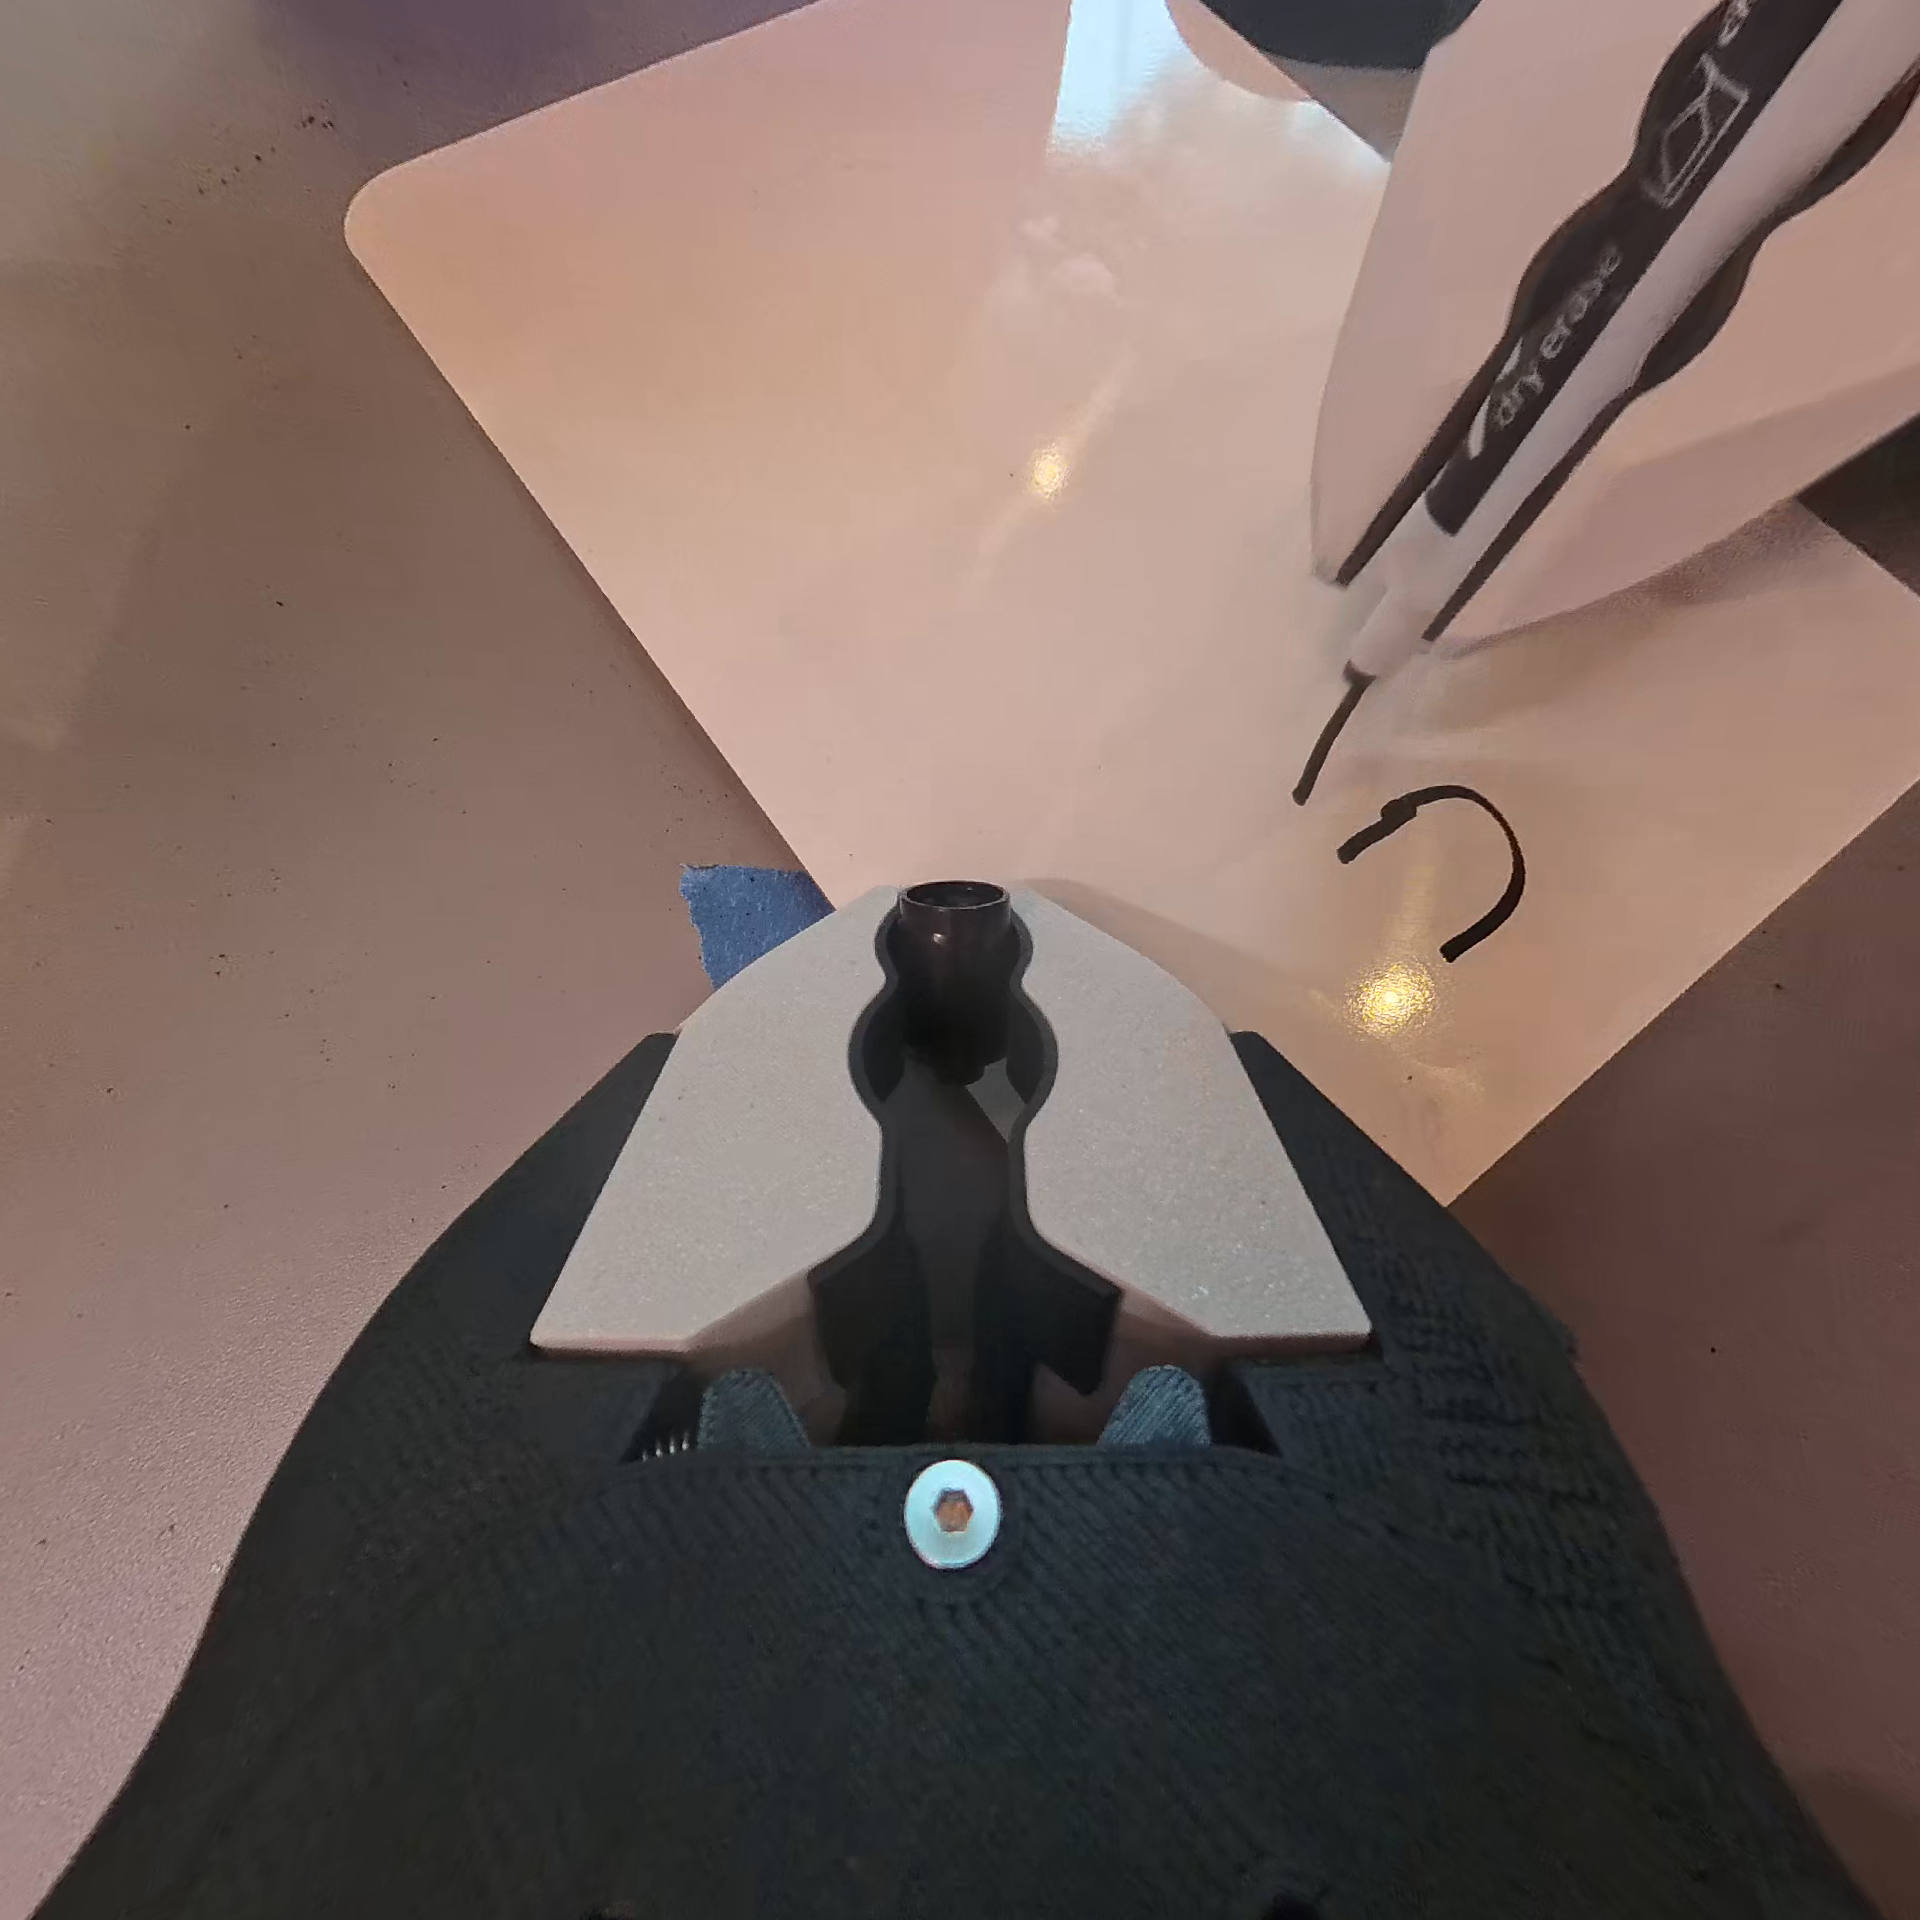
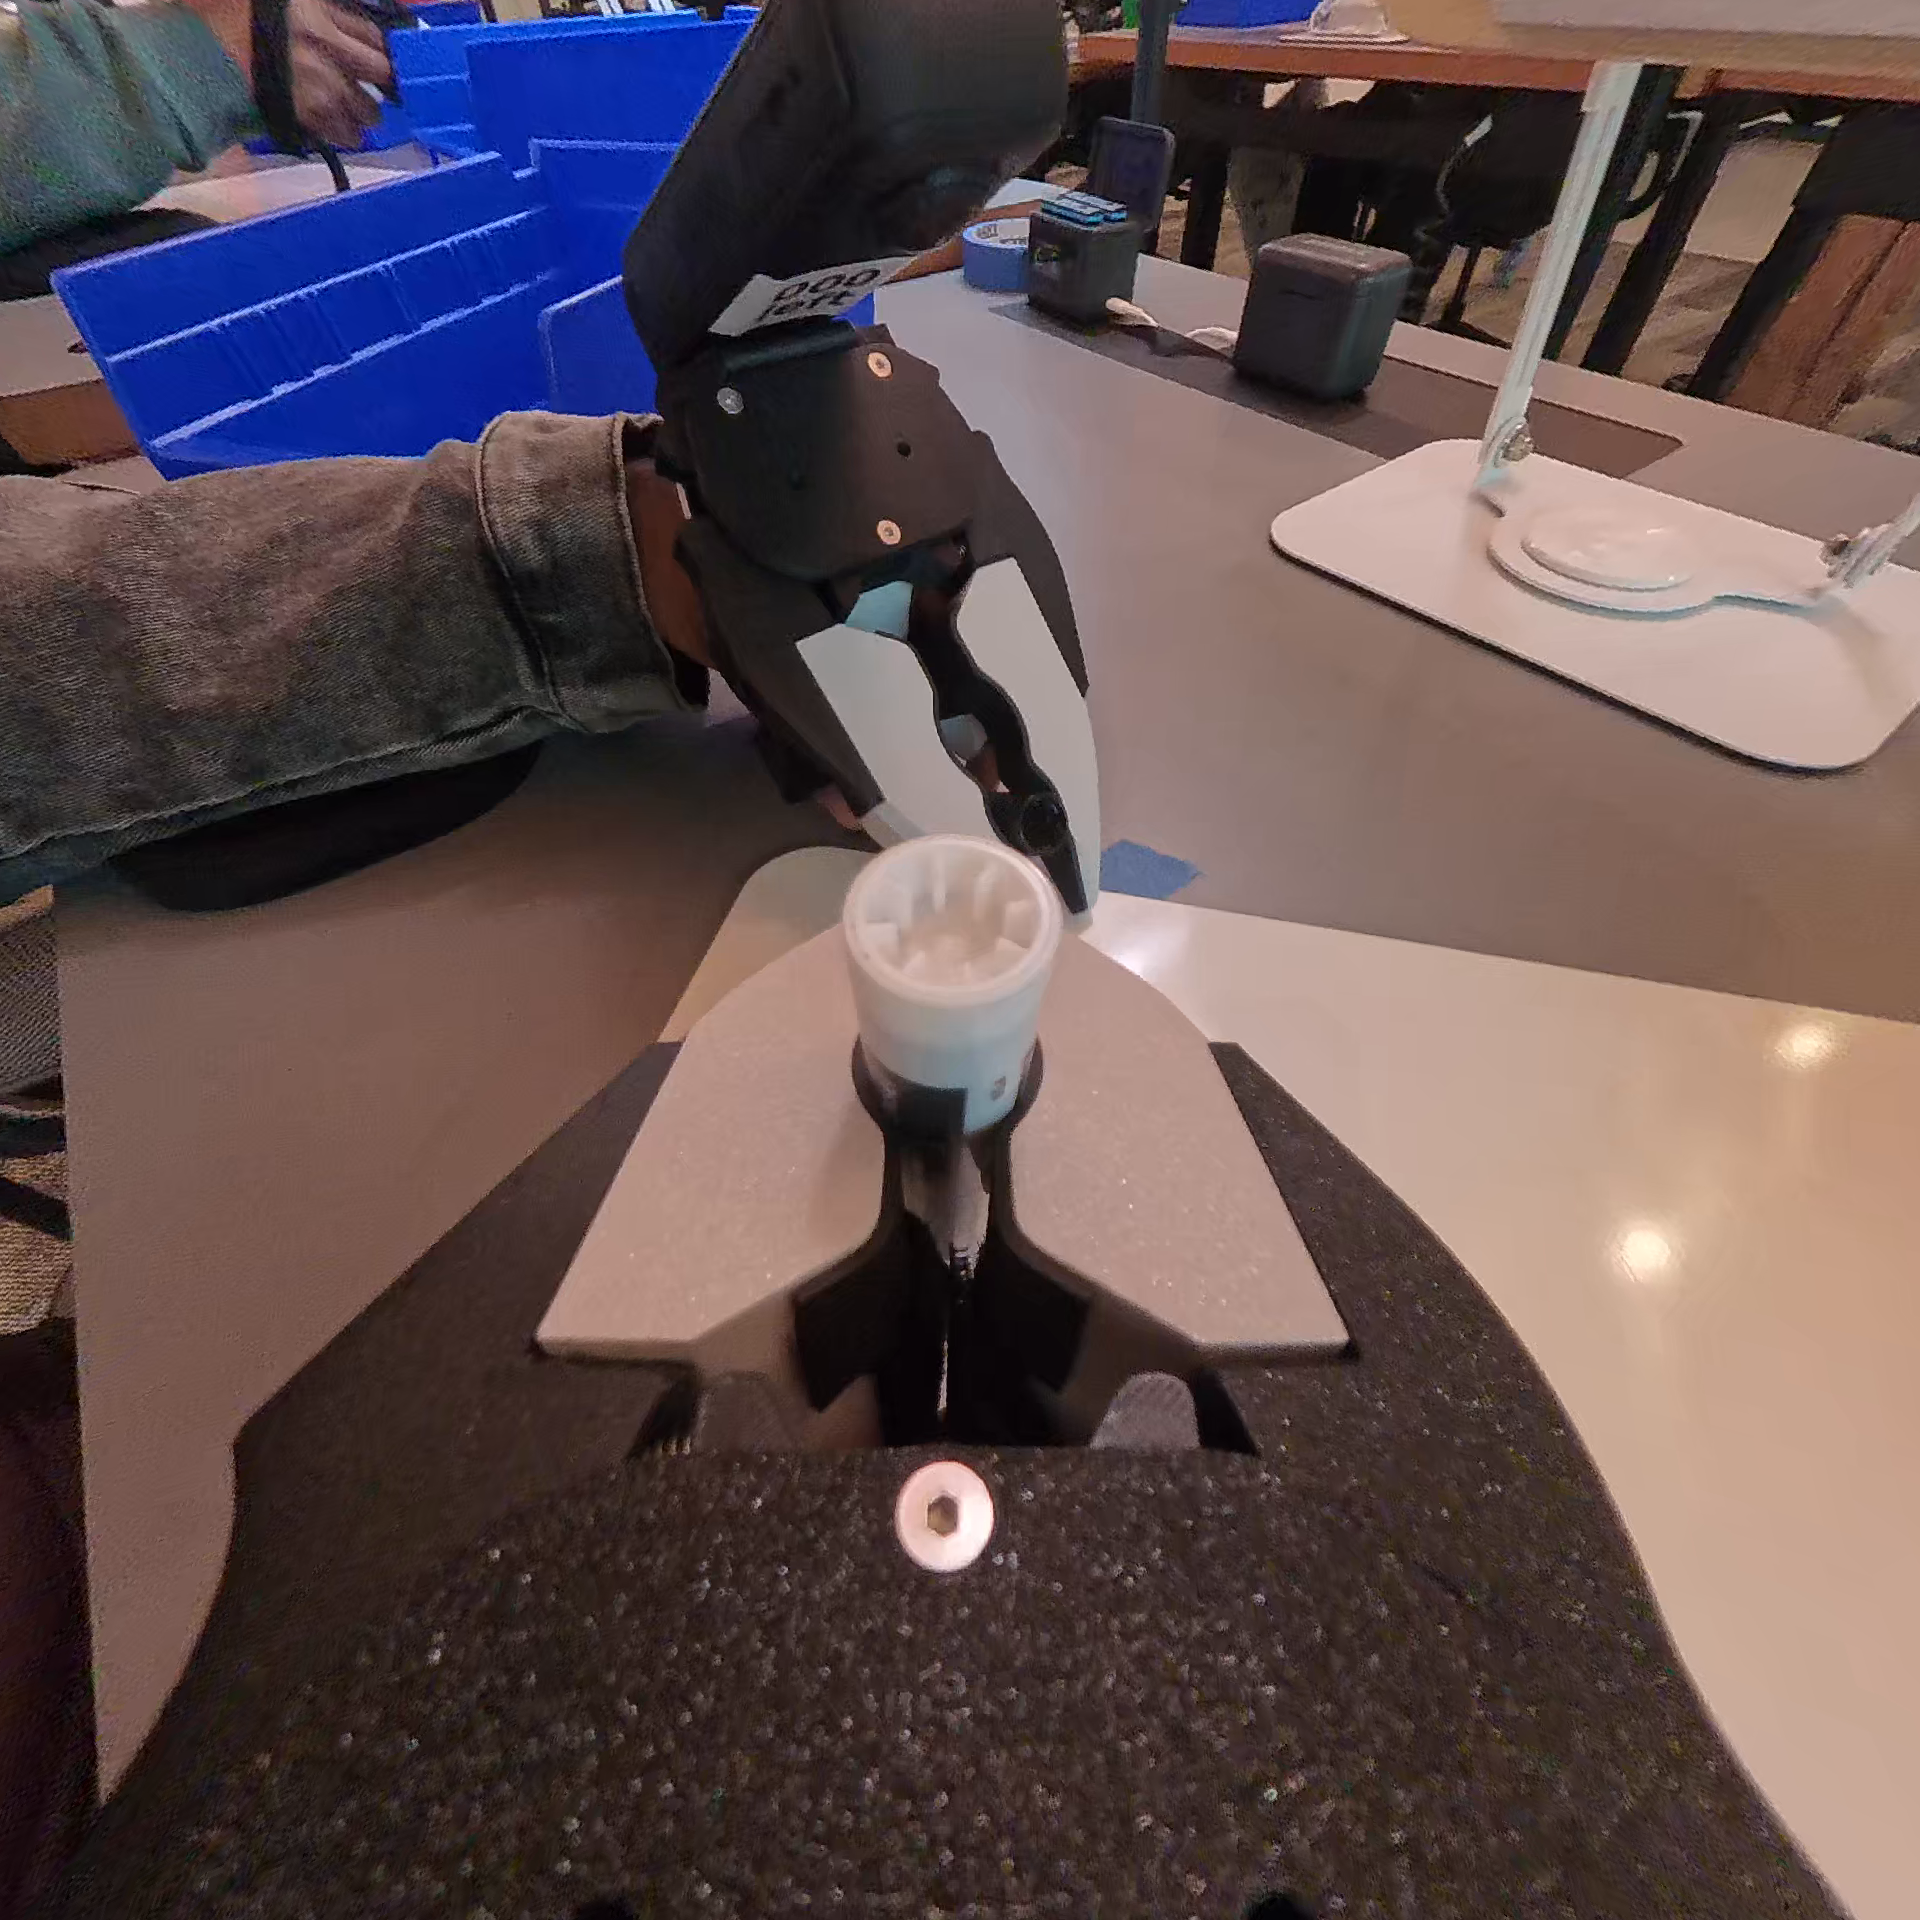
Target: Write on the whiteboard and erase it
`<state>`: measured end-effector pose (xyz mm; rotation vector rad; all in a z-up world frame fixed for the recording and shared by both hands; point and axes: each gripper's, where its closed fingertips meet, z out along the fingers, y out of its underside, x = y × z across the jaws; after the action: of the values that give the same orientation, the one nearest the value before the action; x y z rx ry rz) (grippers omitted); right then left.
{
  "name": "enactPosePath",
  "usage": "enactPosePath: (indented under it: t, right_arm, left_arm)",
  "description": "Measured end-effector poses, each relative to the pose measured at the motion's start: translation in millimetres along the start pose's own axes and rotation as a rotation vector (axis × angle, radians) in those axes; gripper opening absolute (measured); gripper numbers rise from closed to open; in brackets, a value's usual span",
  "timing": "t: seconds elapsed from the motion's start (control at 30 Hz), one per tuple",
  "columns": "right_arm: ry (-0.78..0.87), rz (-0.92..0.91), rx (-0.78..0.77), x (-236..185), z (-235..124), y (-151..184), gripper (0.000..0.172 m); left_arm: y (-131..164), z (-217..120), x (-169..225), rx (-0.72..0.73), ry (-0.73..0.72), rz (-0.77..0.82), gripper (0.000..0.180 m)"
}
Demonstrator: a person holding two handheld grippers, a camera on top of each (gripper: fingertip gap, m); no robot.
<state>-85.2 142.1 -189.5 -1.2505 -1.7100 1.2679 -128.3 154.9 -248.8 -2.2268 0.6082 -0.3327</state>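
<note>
Two grippers clamped: right (image 1: 1382,623) pinches light, rigid marker (image 1: 1538,312) mid-barrel; left (image 1: 954,935) grips its slippery cap (image 1: 954,925).

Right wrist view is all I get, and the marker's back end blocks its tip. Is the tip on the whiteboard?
Observer: Yes. In the left wrist view the marker tip appears to touch the whiteboard, at the upper end of a short black stroke.
Operator: Anything else written?
Observer: One hook-shaped black curve, just beside that stroke and not joined to it.
Operator: And the rest of the board?
Observer: No marks on the part that shows, only glare spots.
</note>
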Motion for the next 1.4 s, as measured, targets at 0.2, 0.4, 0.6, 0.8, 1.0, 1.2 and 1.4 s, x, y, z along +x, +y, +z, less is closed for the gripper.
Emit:
enactPosePath:
  t: [0.2,0.4,0.6,0.8,1.0,1.2,1.4]
  right_arm:
    - [0.001,-0.007,0.009,6.4,3.5,-1.9,0.012]
    - [-0.002,-0.007,0.021,19.5,18.6,-7.9,0.012]
    - [-0.01,0.011,0.04,25.2,22.2,-12.2,0.012]
    - [0.005,0.019,0.045,32.3,21.2,-14.4,0.012]
    - [0.029,0.029,0.023,36.7,15.0,-7.0,0.012]
    - [0.053,0.062,0.022,41.1,-7.5,0.8,0.011]
    - [0.058,0.072,0.055,46.2,-9.1,-6.5,0.012]
  left_arm:
    - [0.0,0.1,0.2,0.0,-0.001,0.001,0.015]
    - [-0.1,0.1,0.5,0.0,0.002,-0.001,0.015]
    - [0.0,0.2,1.2,0.0,0.005,-0.001,0.015]
    - [-0.1,0.1,1.4,0.0,0.005,0.0,0.015]
    - [0.0,0.1,1.6,0.0,0.005,-0.001,0.015]
    - [-0.1,0.2,1.7,0.0,0.004,0.001,0.015]
    - [-0.1,0.2,1.7,0.0,0.004,0.002,0.015]
